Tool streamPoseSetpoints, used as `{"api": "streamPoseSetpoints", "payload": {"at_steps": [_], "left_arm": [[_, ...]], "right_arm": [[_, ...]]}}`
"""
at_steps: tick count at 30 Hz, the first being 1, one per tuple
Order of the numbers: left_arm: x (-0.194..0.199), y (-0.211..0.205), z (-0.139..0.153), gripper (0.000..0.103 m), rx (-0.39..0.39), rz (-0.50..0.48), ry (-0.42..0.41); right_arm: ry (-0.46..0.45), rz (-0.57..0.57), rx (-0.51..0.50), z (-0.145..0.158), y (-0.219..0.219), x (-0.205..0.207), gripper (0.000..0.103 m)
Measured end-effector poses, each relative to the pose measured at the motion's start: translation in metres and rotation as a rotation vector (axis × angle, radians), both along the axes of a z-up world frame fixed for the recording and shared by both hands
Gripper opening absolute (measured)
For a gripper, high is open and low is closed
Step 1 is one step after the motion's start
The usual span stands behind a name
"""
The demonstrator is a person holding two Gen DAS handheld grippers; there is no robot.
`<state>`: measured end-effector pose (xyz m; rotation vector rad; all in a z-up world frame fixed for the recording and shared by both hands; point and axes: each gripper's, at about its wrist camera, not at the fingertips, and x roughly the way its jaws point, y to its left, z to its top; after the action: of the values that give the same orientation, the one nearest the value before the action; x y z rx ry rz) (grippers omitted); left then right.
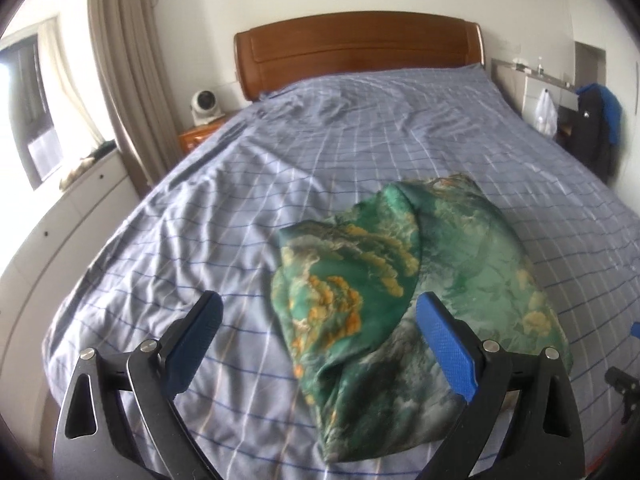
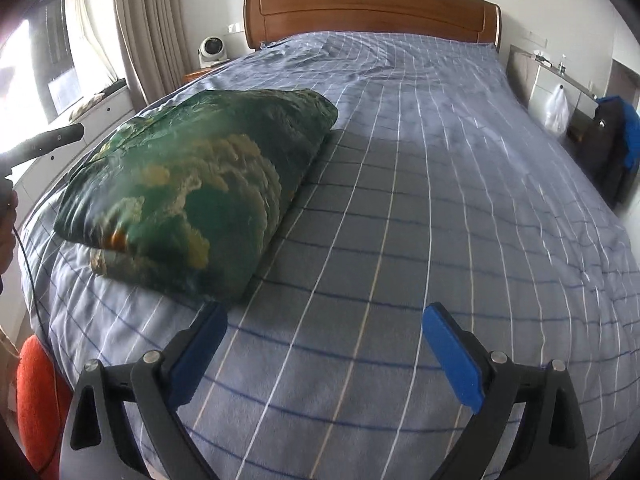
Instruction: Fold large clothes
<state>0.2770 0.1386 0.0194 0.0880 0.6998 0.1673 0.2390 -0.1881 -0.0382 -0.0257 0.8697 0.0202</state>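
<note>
A green garment with yellow and orange cloud print (image 1: 400, 280) lies folded in a compact bundle on the blue checked bed cover (image 1: 240, 184). My left gripper (image 1: 320, 312) is open and empty, held just above the bundle's near left part. In the right wrist view the same bundle (image 2: 200, 192) lies to the left on the bed cover (image 2: 440, 200). My right gripper (image 2: 326, 324) is open and empty over bare cover, to the right of the bundle's near corner. The left gripper's body (image 2: 44, 142) shows at the left edge.
A wooden headboard (image 1: 356, 44) stands at the far end. A small white fan (image 1: 206, 106) sits on a bedside table at the left, by curtains and white drawers. A desk with a white bag (image 2: 558, 110) and dark clothing is at the right. An orange object (image 2: 36, 400) is below left.
</note>
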Motion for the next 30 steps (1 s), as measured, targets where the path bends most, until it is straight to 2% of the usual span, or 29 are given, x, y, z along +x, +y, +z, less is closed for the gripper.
{"api": "streamPoseSetpoints", "payload": {"at_steps": [3, 4, 6, 7, 8, 9, 11, 13, 15, 17, 20, 22, 26, 30], "left_arm": [[-0.001, 0.003, -0.003, 0.098, 0.007, 0.016, 0.031], [-0.003, 0.008, -0.005, 0.098, -0.012, 0.025, 0.044], [-0.007, 0.023, -0.009, 0.099, -0.105, 0.012, 0.079], [-0.011, 0.039, -0.015, 0.099, -0.222, -0.032, 0.118], [-0.013, 0.05, -0.021, 0.099, -0.294, -0.057, 0.15], [-0.016, 0.071, -0.036, 0.099, -0.41, -0.061, 0.216], [-0.026, 0.108, -0.065, 0.099, -0.592, 0.002, 0.278], [-0.034, 0.143, -0.087, 0.099, -0.706, 0.08, 0.309], [-0.038, 0.168, -0.093, 0.098, -0.764, 0.108, 0.298], [-0.033, 0.177, -0.089, 0.099, -0.865, 0.044, 0.269], [0.002, 0.174, -0.087, 0.102, -1.068, -0.143, 0.296], [0.026, 0.163, -0.093, 0.102, -1.101, -0.195, 0.304], [0.069, 0.139, -0.13, 0.102, -1.011, -0.188, 0.397], [0.082, 0.132, -0.161, 0.103, -0.992, -0.178, 0.454]], "right_arm": [[0.003, -0.007, 0.014, -0.003, -0.003, -0.005, 0.097], [0.005, -0.014, 0.021, -0.005, -0.005, -0.006, 0.097], [0.005, -0.031, 0.041, -0.005, -0.008, -0.008, 0.097], [-0.001, -0.038, 0.05, -0.004, -0.009, -0.01, 0.097], [-0.009, -0.042, 0.056, -0.002, -0.01, -0.012, 0.097], [-0.024, -0.047, 0.061, 0.001, -0.011, -0.015, 0.097], [-0.037, -0.049, 0.047, 0.007, -0.012, -0.02, 0.097], [-0.053, -0.006, 0.073, 0.008, -0.014, -0.024, 0.097], [-0.062, 0.043, 0.175, 0.001, -0.023, -0.027, 0.097], [-0.059, 0.034, 0.246, -0.007, -0.031, -0.025, 0.098], [-0.042, 0.038, 0.354, -0.013, -0.036, -0.014, 0.098], [-0.043, 0.079, 0.412, -0.01, -0.031, -0.001, 0.103], [-0.003, 0.153, 0.517, -0.006, -0.023, 0.04, 0.103], [0.057, 0.217, 0.62, -0.01, -0.02, 0.091, 0.103]]}}
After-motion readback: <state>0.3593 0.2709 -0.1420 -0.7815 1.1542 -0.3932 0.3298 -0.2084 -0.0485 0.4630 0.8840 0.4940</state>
